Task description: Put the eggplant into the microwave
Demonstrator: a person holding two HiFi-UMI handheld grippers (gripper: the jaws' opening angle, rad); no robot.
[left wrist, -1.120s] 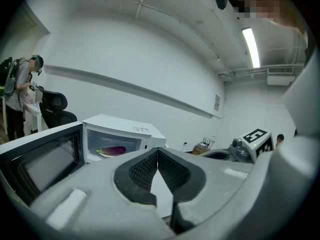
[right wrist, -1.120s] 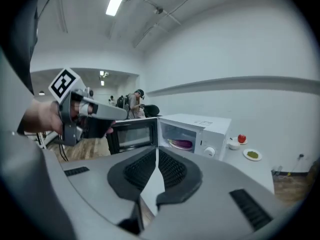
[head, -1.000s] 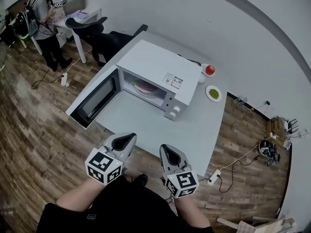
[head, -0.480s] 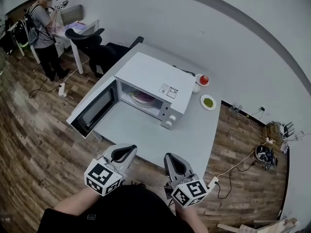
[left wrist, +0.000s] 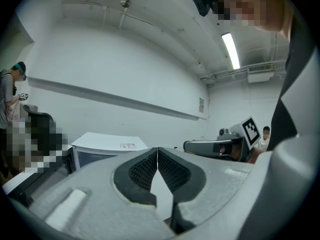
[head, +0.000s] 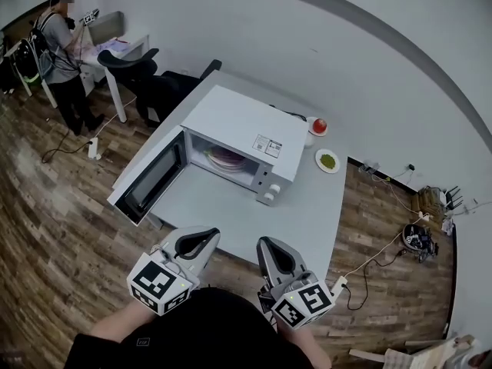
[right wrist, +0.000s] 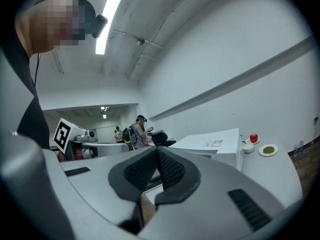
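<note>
The white microwave [head: 238, 125] stands on the grey table [head: 231, 206] with its door [head: 150, 177] swung wide open to the left. Inside the cavity lies a plate [head: 227, 158] with a purplish thing on it, too small to tell apart. Both grippers hang close to my body, short of the table's near edge. My left gripper [head: 198, 241] is shut with nothing between its fingers; in the left gripper view its pads [left wrist: 145, 169] meet. My right gripper [head: 275, 256] is also shut and empty, with its pads [right wrist: 170, 170] touching in the right gripper view.
Right of the microwave sit a small dish with a red thing [head: 320, 125] and a plate of something green [head: 327, 161]. A black office chair [head: 142, 68] stands at the table's far left. Another person [head: 61, 44] stands by a desk. Cables and a power strip [head: 338, 285] lie on the floor.
The table and microwave have drifted slightly farther from me and both grippers sit a little lower in the head view. Both stay shut. The distant person has shifted by the desk.
</note>
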